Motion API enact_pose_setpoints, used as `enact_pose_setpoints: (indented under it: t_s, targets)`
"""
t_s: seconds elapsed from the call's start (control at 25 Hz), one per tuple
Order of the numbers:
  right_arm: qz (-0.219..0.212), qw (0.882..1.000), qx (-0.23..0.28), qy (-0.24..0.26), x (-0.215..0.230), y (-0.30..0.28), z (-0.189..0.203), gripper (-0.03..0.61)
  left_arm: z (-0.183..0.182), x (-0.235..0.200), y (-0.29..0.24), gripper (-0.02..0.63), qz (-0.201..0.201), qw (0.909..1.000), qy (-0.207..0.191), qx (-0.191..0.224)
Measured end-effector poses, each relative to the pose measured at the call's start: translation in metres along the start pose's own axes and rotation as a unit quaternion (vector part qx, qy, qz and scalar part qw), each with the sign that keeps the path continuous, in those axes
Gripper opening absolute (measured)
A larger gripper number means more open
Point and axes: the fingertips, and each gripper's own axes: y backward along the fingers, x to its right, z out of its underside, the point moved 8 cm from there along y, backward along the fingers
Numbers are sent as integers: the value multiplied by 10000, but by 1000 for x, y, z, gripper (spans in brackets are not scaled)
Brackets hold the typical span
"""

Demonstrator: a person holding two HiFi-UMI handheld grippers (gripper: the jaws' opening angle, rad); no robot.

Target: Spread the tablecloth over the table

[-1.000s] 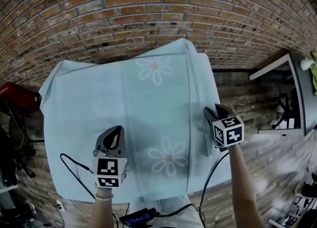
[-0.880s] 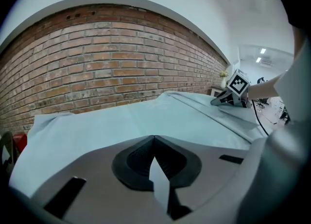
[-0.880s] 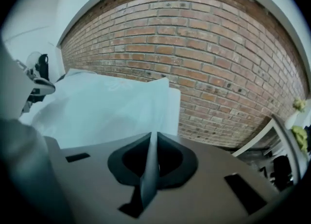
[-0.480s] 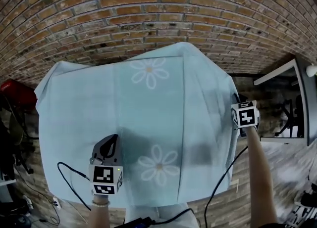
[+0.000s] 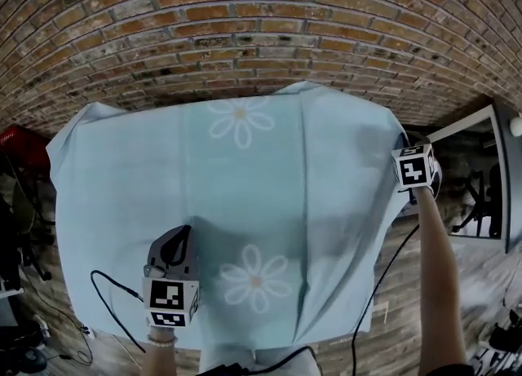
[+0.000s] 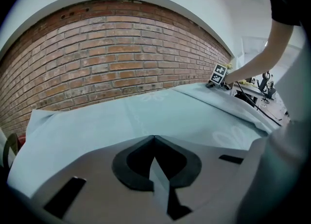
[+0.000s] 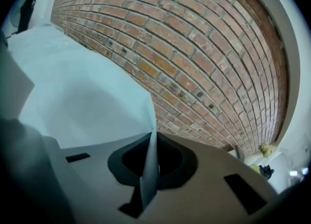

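Note:
A pale blue tablecloth [image 5: 245, 179] with white daisies covers the table below the brick wall. Its right part still shows folds, and it hangs over the near edge. My left gripper [image 5: 181, 234] is at the near left with its jaws shut on a pinch of the tablecloth [image 6: 146, 113]; a sliver of fabric shows between them. My right gripper [image 5: 405, 152] is at the cloth's right edge, shut on that edge. The tablecloth [image 7: 82, 92] runs away from the right gripper [image 7: 154, 133] as a thin upright fold. The right gripper [image 6: 217, 78] also shows far off in the left gripper view.
A brick wall [image 5: 245, 24] stands right behind the table. A white desk [image 5: 489, 162] is at the right and a red object [image 5: 20, 150] at the left. Cables [image 5: 106, 285] trail over the wooden floor [image 5: 408, 285] near me.
The right gripper swept rightward from the cloth's middle right to its right edge, drawing the folded flap out so the cloth lies wider. The left gripper barely shifted, slightly toward me.

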Motion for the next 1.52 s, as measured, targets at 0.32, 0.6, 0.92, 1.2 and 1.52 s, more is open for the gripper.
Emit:
enact_pose_setpoints:
  t_s: [0.32, 0.6, 0.92, 1.2, 1.52]
  targets:
    - [165, 9988, -84, 443, 26, -30, -33, 34, -7, 1, -10, 14, -72, 9999, -89, -41]
    - [298, 9972, -418, 540, 45, -38, -22, 34, -7, -1, -11, 14, -115, 9999, 48, -105]
    - [522, 9948, -837, 265, 81, -42, 13, 34, -6, -3, -12, 14, -169, 9997, 58, -184]
    - [648, 9943, -829, 166, 95, -48, 13, 34, -8, -1, -12, 14, -184, 9996, 62, -217]
    - [510, 9975, -499, -8, 105, -60, -22, 34, -9, -2, -11, 14, -209, 9995, 82, -213]
